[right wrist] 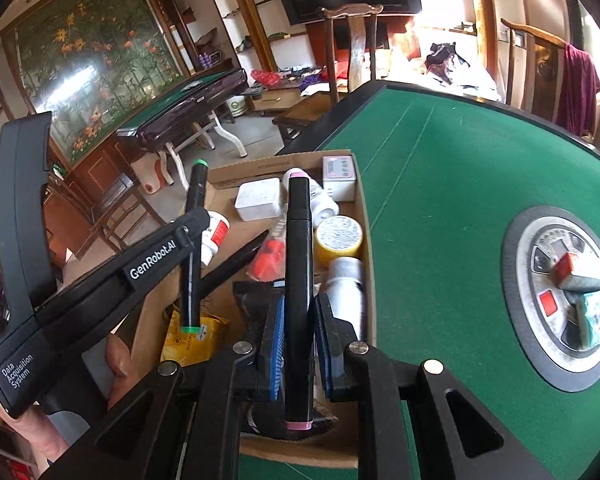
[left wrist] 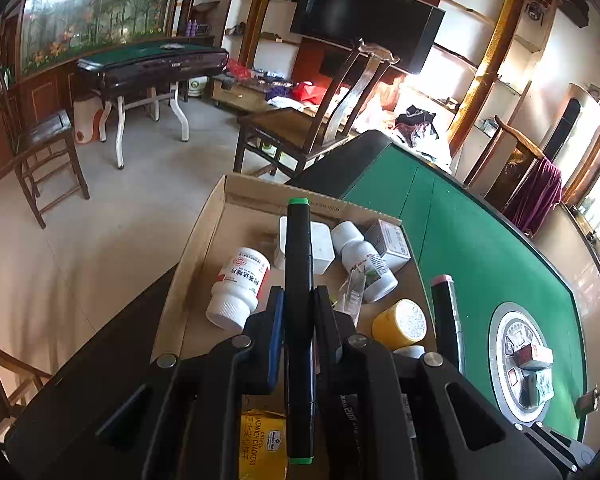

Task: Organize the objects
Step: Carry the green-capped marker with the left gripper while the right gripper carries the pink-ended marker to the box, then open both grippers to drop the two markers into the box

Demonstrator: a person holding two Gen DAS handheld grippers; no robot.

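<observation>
My left gripper (left wrist: 299, 296) is shut on a black marker with green caps (left wrist: 298, 240), held upright over an open cardboard box (left wrist: 196, 264). My right gripper (right wrist: 300, 304) is shut on a black marker with pink caps (right wrist: 298, 232), over the same box (right wrist: 366, 240) near its right wall. The pink-capped marker (left wrist: 446, 320) also shows at the right of the left wrist view. The green-capped marker (right wrist: 192, 248) shows at the left of the right wrist view, above a person's hand (right wrist: 116, 364). In the box lie white bottles (left wrist: 240, 284), a white tub (left wrist: 322, 244), a yellow-lidded jar (left wrist: 400, 324) and a yellow cracker packet (left wrist: 260, 444).
The box rests at the left edge of a green felt table (right wrist: 460, 168); the floor drops away beyond it. A round centre panel (right wrist: 520, 280) holds two small cartons (right wrist: 580, 276). Wooden chairs (left wrist: 300, 128) stand behind the table, and a second game table (left wrist: 152, 64) farther back.
</observation>
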